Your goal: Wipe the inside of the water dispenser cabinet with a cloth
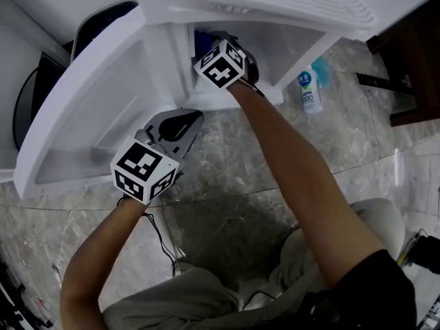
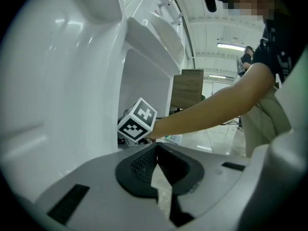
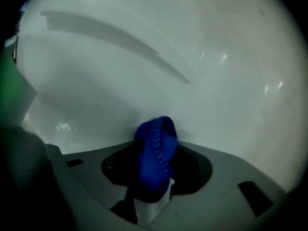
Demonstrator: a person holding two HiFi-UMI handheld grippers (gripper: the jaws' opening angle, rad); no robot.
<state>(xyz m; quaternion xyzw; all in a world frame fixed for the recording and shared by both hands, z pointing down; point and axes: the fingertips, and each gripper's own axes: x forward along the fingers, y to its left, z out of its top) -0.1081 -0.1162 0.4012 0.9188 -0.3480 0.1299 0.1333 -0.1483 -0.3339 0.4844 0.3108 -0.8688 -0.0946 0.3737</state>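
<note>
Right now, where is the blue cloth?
Right gripper view: the blue cloth sits clamped in the right gripper, inside the cabinet, close to its white inner wall.

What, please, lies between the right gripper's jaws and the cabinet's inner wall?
The blue cloth, clamped in the right gripper, as the right gripper view shows.

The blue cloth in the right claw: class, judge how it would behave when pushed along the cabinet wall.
Probably floppy: the blue cloth bunches into a folded wad in the right claw. Likely light and squashy, since the claw pinches it narrow. Its ribbed knit should drag, not slide, on the glossy white cabinet wall.
</note>
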